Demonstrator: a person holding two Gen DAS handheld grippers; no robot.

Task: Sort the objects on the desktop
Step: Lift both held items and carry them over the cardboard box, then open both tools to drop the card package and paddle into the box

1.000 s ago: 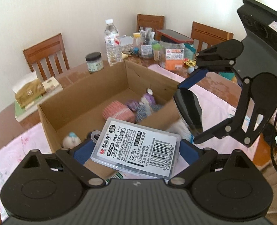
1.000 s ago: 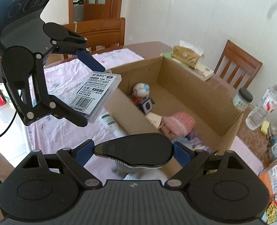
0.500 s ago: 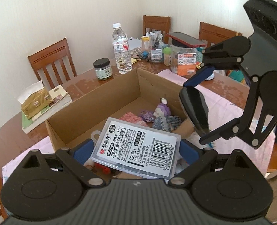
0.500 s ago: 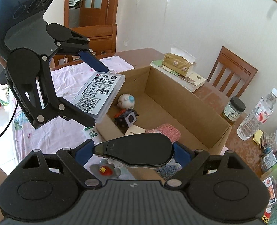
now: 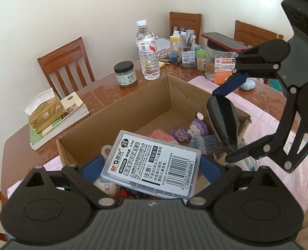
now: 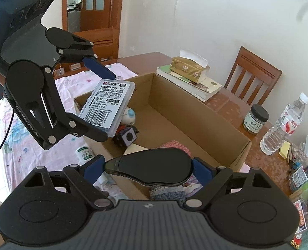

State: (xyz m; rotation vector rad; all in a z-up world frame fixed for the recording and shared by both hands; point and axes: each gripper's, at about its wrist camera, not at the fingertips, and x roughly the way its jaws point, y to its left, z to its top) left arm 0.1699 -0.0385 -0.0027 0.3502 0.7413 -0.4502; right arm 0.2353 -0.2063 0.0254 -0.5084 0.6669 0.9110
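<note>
My left gripper [image 5: 151,164] is shut on a clear plastic refill case with a white barcode label [image 5: 154,163] and holds it over the near end of an open cardboard box [image 5: 133,108]. The case also shows in the right wrist view [image 6: 108,106]. My right gripper [image 6: 148,169] is shut on a black computer mouse [image 6: 151,168] above the box's other end; the mouse also shows in the left wrist view [image 5: 223,123]. Inside the box lie a pink knitted piece [image 5: 162,136], a purple doll [image 5: 197,127], a small white ball toy [image 6: 129,115] and a black cube [image 6: 127,137].
A pink cloth [image 5: 264,116] covers part of the wooden table [image 5: 104,91]. A tissue pack on a book [image 5: 47,112], a dark-lidded jar [image 5: 125,74], a water bottle [image 5: 147,50], a clutter of stationery with a red phone [image 5: 222,41] and several chairs stand around.
Both grippers have risen and moved in over the box, each still holding its object. The box and table now sit lower and farther in both views.
</note>
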